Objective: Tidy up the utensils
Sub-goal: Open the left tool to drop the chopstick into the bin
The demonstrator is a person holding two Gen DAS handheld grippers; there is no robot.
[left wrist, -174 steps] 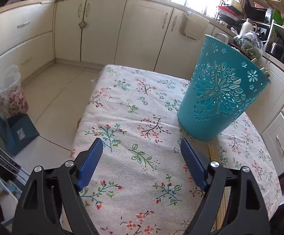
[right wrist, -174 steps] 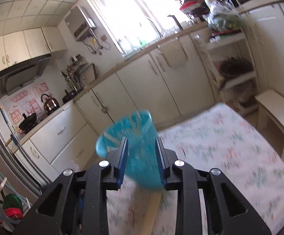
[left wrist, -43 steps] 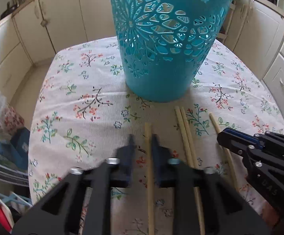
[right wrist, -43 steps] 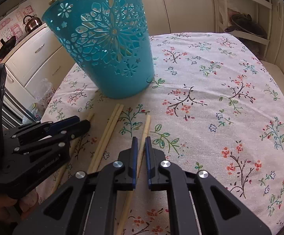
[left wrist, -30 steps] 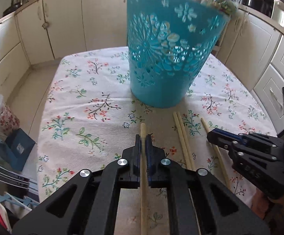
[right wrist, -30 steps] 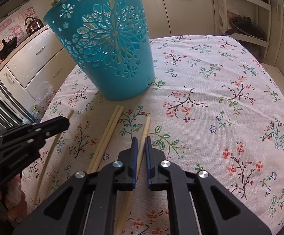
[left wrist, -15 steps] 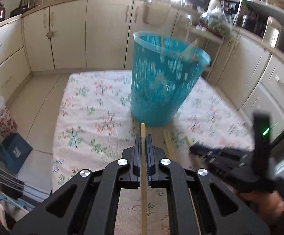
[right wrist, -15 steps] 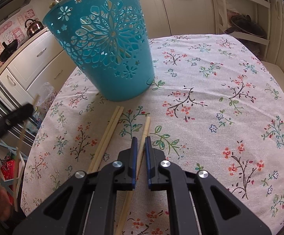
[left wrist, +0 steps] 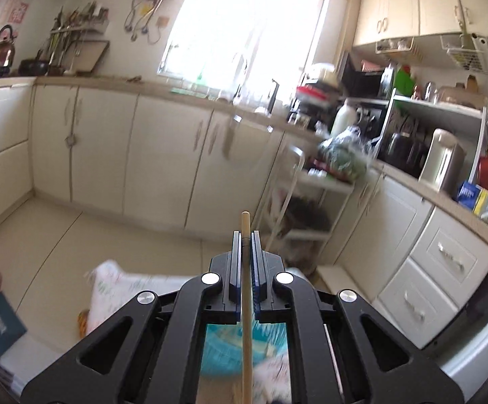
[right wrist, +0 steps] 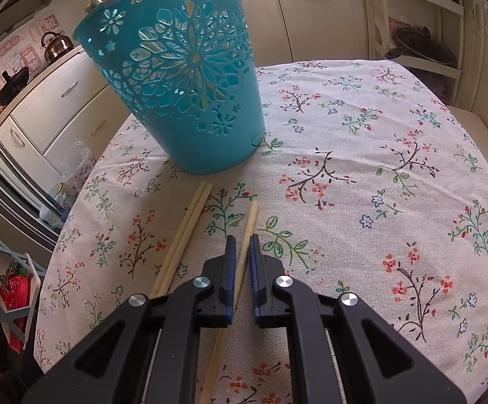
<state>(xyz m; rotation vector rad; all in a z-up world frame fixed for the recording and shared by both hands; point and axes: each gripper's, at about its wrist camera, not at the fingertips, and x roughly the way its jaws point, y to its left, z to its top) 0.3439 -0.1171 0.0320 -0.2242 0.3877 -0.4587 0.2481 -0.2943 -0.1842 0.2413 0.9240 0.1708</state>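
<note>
My left gripper (left wrist: 245,235) is shut on a wooden chopstick (left wrist: 246,320) and holds it high, with its tip sticking out past the fingers. The teal cut-out basket (left wrist: 223,353) shows blurred below, between the gripper's arms. In the right wrist view the same basket (right wrist: 183,77) stands on the floral tablecloth (right wrist: 361,185). My right gripper (right wrist: 240,239) is nearly closed around a single chopstick (right wrist: 249,229) lying on the cloth; whether the pads touch it I cannot tell. A pair of chopsticks (right wrist: 190,222) lies just left of it.
Cream kitchen cabinets (left wrist: 163,158) and a cluttered counter (left wrist: 412,155) surround the table. A white shelf rack (right wrist: 419,27) stands beyond the table's far edge. A red and white rack (right wrist: 4,279) stands on the floor at the left.
My left gripper closed on a chopstick, lifted it off the cloth and swung up high over the basket. My right gripper has stayed over the single chopstick.
</note>
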